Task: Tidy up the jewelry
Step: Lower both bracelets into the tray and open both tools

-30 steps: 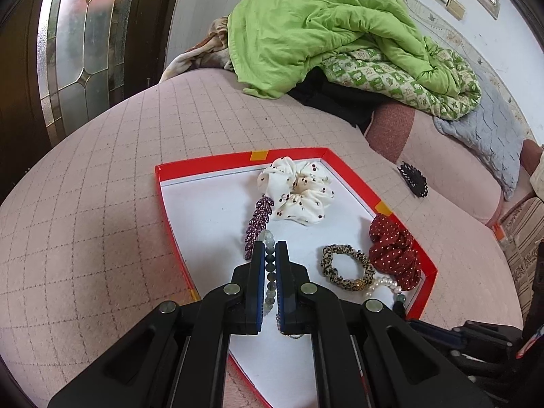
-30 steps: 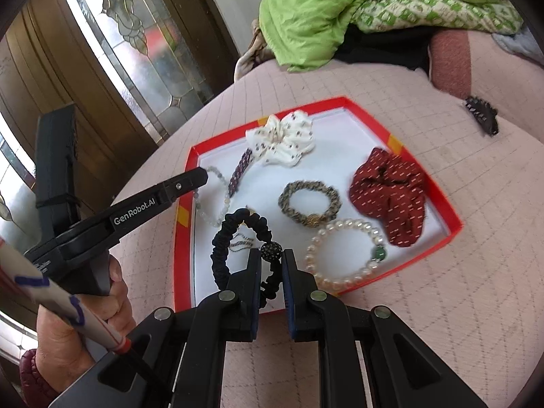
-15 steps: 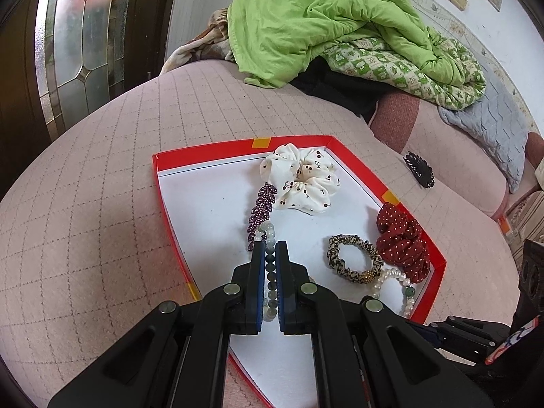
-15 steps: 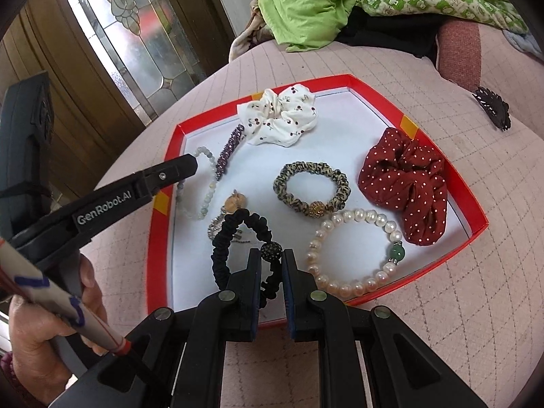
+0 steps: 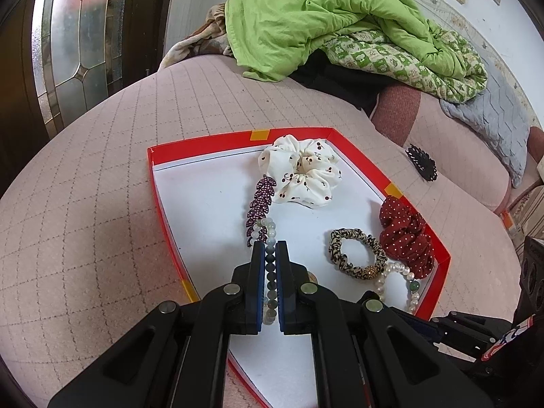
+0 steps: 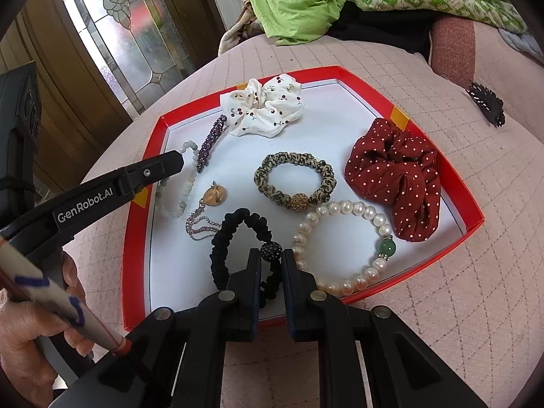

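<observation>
- Jewelry lies spread in a shallow red tray (image 6: 134, 210) with a white floor, set on a pink quilted bed cover (image 6: 476, 306).
- Left gripper (image 5: 270, 255) is closed on a pale green bead bracelet (image 5: 268, 234) near the tray's left edge; the strand runs between the blue pads, and its loop rests on the tray floor in the right wrist view (image 6: 183, 183).
- Right gripper (image 6: 272, 258) is clamped on a black hair tie (image 6: 234, 238) at the tray's near edge, the fingertips either side of its dark sparkly bead; the rest of the loop lies on the tray floor.
- A purple leaf-shaped clip (image 5: 260, 204) lies just beyond the bead bracelet, touching it.
- A small pendant on a chain (image 6: 207, 210) sits between the bead bracelet and the black hair tie.
- A white cherry-print scrunchie (image 6: 263, 105) sits at the tray's far edge.
- A leopard-print hair tie (image 6: 294, 180) with a gold bead lies mid-tray.
- A pearl bracelet (image 6: 340, 248) with a green bead lies near the tray's near right corner, just beside the black hair tie.
- A red dotted scrunchie (image 6: 394, 176) rests against the right edge.
- A black hair claw (image 6: 486, 105) lies on the cover outside the tray, off its far right corner.
- A green quilt (image 5: 323, 17) is heaped at the far side of the bed.
- A person's hand (image 6: 30, 340) grips the left gripper's handle.
</observation>
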